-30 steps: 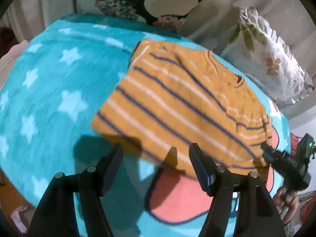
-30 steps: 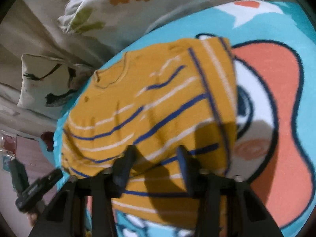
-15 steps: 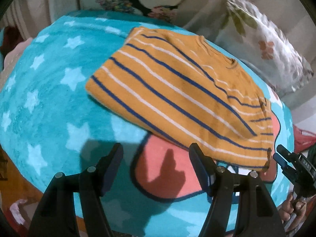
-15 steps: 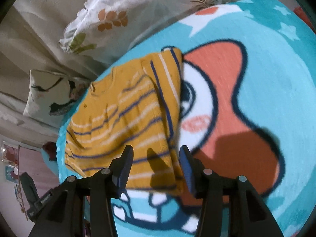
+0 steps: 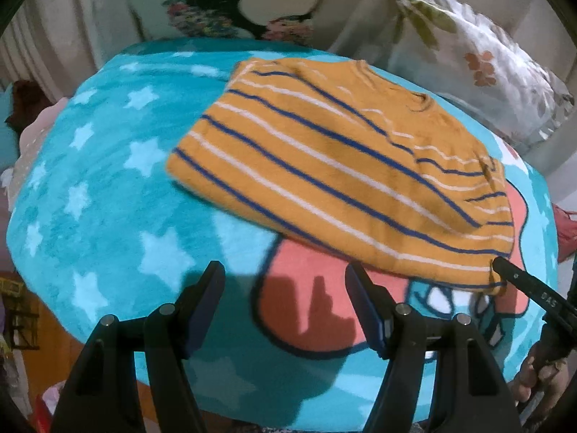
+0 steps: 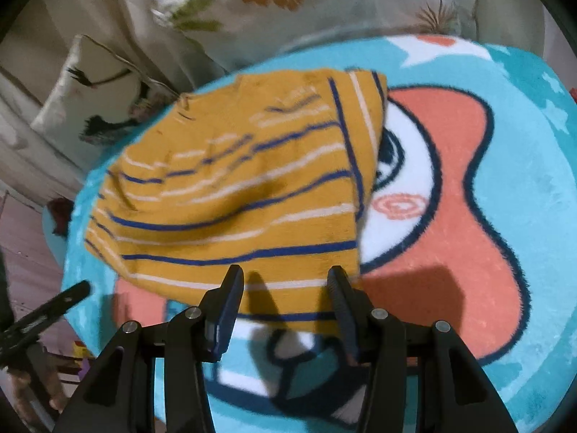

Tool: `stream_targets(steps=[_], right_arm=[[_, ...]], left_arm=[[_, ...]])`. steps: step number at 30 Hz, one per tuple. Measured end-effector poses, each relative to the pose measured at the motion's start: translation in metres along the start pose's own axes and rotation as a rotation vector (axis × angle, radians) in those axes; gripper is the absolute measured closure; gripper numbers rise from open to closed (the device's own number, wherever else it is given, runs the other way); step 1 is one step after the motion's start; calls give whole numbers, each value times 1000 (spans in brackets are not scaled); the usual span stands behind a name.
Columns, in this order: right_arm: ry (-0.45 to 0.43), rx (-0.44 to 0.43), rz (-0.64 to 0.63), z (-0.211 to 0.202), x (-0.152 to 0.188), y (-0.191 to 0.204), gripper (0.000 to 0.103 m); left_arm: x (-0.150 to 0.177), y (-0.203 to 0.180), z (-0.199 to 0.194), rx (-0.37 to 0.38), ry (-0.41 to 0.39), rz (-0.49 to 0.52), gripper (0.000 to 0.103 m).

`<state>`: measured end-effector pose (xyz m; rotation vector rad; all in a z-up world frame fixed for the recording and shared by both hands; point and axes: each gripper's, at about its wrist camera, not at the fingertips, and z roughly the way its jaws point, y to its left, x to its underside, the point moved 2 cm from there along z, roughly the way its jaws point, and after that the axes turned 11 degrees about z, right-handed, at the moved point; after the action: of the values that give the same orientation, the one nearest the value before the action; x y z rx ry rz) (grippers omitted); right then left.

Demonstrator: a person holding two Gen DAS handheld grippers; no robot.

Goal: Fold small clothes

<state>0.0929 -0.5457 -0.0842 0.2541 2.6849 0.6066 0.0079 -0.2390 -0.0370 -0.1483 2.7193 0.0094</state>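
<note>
Black left gripper (image 5: 285, 281): two fingers apart, nothing between, over turquoise star blanket (image 5: 90, 187). Black right gripper (image 6: 285, 283): two fingers apart, nothing clamped; near hem of shirt shows in gap beyond tips. One mustard shirt (image 5: 324, 169), blue and white stripes, folded flat on blanket just ahead of both grippers, neckline at far edge. One coral cartoon figure (image 6: 450, 187) on blanket, right of right gripper. Farthest: two printed pillows (image 6: 288, 3) (image 6: 93, 90) behind blanket.
</note>
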Motion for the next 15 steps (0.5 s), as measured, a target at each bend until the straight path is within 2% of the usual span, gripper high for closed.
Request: stream_targets(steps=[4,6,11,15], right_arm=[[13,13,10,1,-5,-1,51],[-16,17,-5,-10,-8,8,51],[-77,22,-46,-26,-18,48,51],[-51,-36,-95,-15,-29,98,51]], left_arm=[[-2,26,4,-9,8,-53,35],[-8,38,10,-18,7,-65,35],[-28,62,33,-11,21,-55,35],[-50,87,52,42,26,-55,35]])
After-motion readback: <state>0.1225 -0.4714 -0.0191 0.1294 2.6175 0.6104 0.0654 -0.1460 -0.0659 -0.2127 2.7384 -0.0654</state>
